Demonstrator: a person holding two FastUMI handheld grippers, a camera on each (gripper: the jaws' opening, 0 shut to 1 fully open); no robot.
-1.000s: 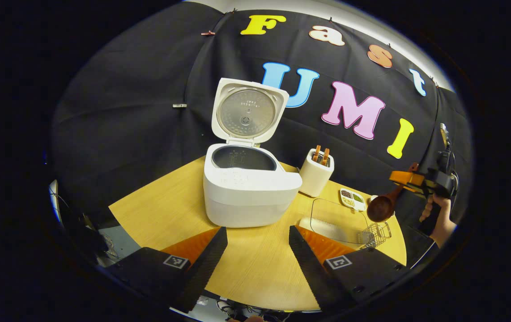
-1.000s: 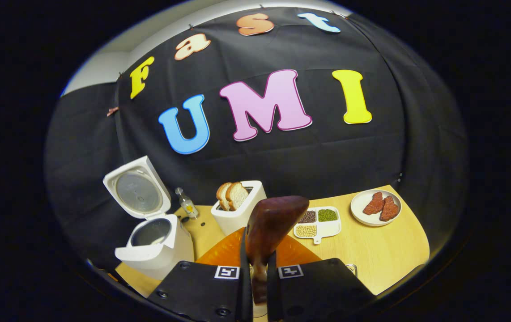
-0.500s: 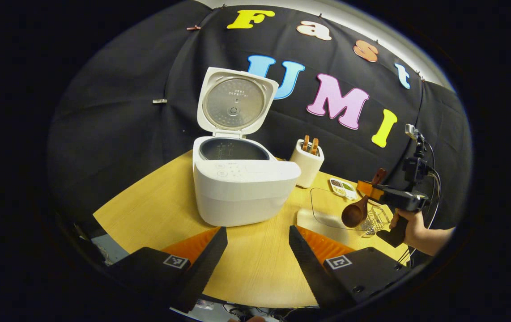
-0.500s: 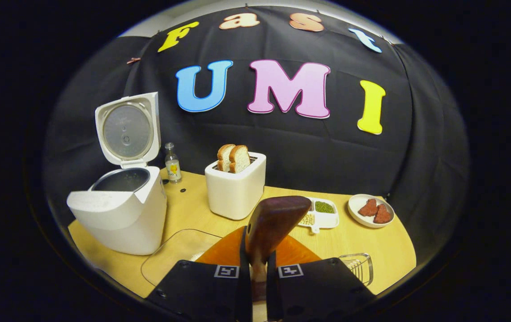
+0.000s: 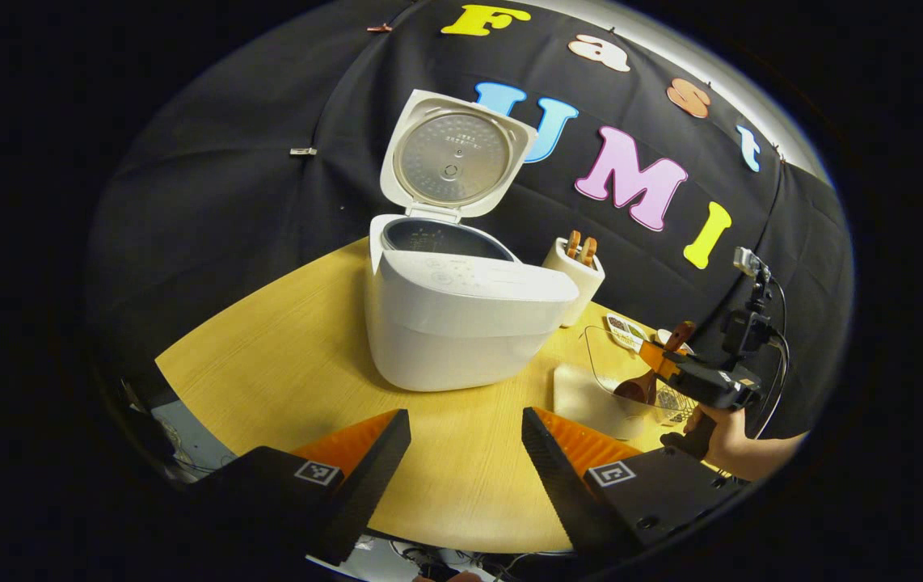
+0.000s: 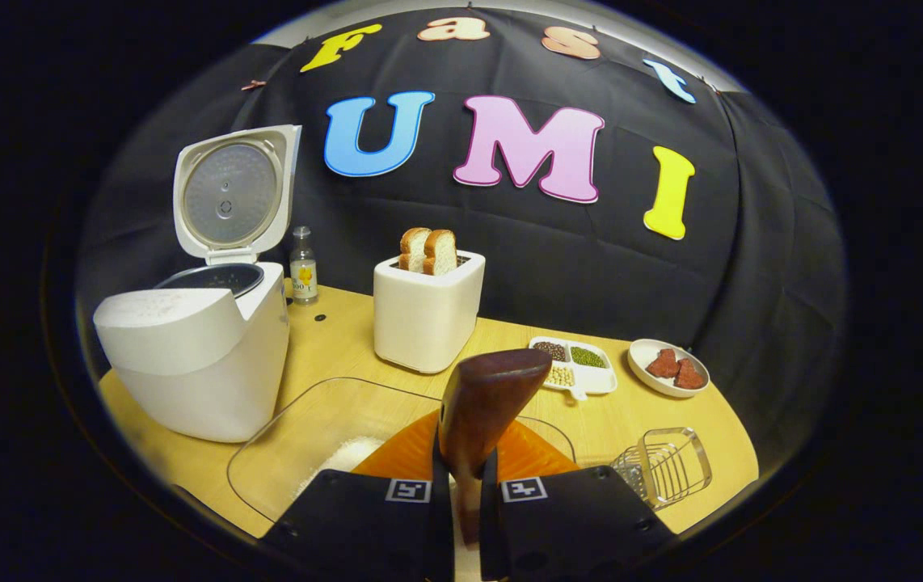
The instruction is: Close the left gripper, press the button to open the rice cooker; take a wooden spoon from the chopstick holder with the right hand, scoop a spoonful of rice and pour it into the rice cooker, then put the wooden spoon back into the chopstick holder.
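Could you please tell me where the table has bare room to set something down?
Free: the wood left of the rice cooker and the strip before it. Crowded: right of it, where the clear rice container, toaster, divided dish, plate and wire basket stand.

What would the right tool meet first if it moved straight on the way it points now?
Probably the clear plastic container of white rice just below the brown wooden spoon that the right tool holds; beyond stands the white toaster. Depth is uncertain.
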